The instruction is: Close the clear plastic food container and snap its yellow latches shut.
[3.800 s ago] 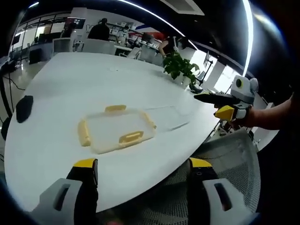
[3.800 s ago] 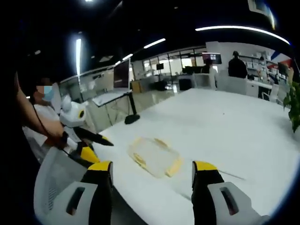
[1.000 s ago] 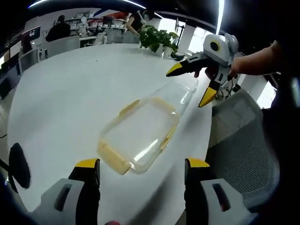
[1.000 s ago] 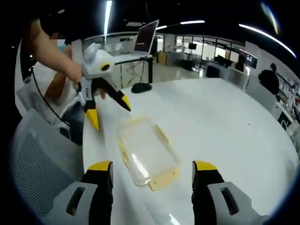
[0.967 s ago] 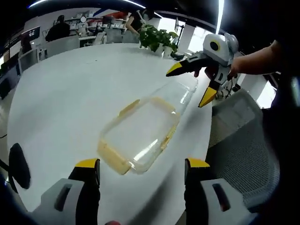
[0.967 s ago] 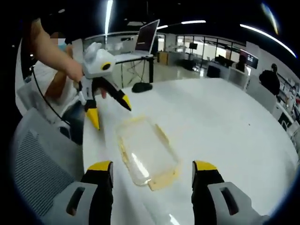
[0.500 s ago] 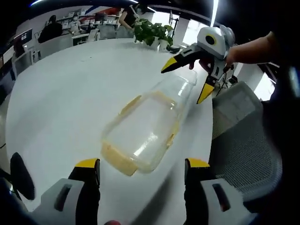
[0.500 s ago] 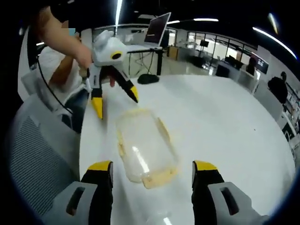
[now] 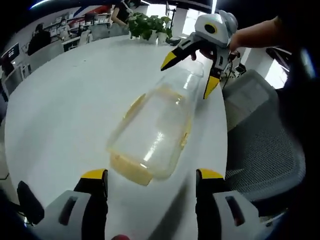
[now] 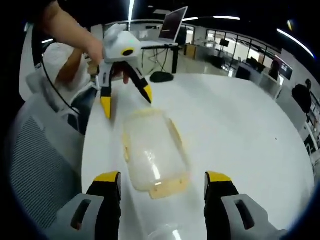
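A clear plastic container point(image 9: 152, 131) with yellow latches lies flat on the white table point(image 9: 60, 110) near its edge. One latch point(image 9: 131, 170) faces my left gripper point(image 9: 152, 179), which is open just short of that end. At the far end the right gripper point(image 9: 189, 75) hangs open over a second clear piece point(image 9: 192, 75). In the right gripper view the container point(image 10: 155, 155) lies ahead of my open right gripper point(image 10: 162, 180). The left gripper point(image 10: 126, 100) stands open at its far end, held by a hand. Nothing is held between either pair of jaws.
A grey mesh chair point(image 9: 260, 130) stands by the table edge, and another chair point(image 10: 35, 165) too. A potted plant point(image 9: 147, 25) sits at the far side. A black object point(image 10: 161, 76) lies on the table below a monitor point(image 10: 175, 22).
Both grippers have come closer to the container's two ends, each staying open. The container lies where it was.
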### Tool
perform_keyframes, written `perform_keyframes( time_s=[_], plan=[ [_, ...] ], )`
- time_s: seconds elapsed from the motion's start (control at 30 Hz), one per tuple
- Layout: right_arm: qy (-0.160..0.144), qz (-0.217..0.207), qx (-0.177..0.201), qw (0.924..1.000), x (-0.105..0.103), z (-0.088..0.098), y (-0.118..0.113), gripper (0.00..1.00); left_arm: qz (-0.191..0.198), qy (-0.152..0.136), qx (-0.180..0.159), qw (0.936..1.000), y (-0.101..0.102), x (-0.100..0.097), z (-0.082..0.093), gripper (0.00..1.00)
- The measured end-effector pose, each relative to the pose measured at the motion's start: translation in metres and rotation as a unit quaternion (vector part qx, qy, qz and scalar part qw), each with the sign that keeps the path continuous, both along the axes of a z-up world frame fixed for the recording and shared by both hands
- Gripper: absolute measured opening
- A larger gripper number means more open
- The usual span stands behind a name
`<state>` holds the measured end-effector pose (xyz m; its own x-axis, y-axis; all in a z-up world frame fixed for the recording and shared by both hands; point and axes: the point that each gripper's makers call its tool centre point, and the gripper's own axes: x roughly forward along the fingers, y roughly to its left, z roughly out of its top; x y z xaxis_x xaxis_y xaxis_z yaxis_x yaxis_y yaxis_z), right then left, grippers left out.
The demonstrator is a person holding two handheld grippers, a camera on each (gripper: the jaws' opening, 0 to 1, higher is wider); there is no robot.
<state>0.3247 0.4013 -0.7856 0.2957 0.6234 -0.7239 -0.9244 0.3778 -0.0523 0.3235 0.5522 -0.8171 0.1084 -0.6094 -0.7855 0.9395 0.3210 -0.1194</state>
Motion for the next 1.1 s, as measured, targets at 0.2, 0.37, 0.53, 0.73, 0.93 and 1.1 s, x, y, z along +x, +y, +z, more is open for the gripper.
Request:
perform_keyframes(
  time_s=[0.2, 0.37, 0.53, 0.73, 0.93, 1.1],
  plan=[
    [0.009, 0.017, -0.016, 0.9997, 0.000, -0.007, 0.001, 0.67, -0.026, -0.013, 0.013, 0.9995, -0.002, 0.004, -0.001, 0.69],
    [0.015, 0.032, -0.030, 0.9989, 0.000, -0.012, 0.000, 0.67, -0.053, -0.023, 0.029, 0.9979, -0.003, 0.007, -0.002, 0.69],
    [0.022, 0.043, -0.037, 0.9981, -0.002, -0.016, -0.001, 0.67, -0.068, -0.025, 0.044, 0.9964, 0.000, 0.011, -0.005, 0.69],
    [0.026, 0.053, -0.050, 0.9970, -0.005, -0.021, -0.005, 0.65, -0.093, -0.033, 0.058, 0.9935, -0.001, 0.013, -0.006, 0.68],
    [0.031, 0.058, -0.060, 0.9960, -0.005, -0.024, -0.006, 0.63, -0.107, -0.038, 0.066, 0.9914, -0.002, 0.017, -0.005, 0.67],
    [0.036, 0.062, -0.074, 0.9946, -0.002, -0.030, -0.009, 0.61, -0.124, -0.031, 0.075, 0.9890, -0.003, 0.016, -0.008, 0.66]
  ],
)
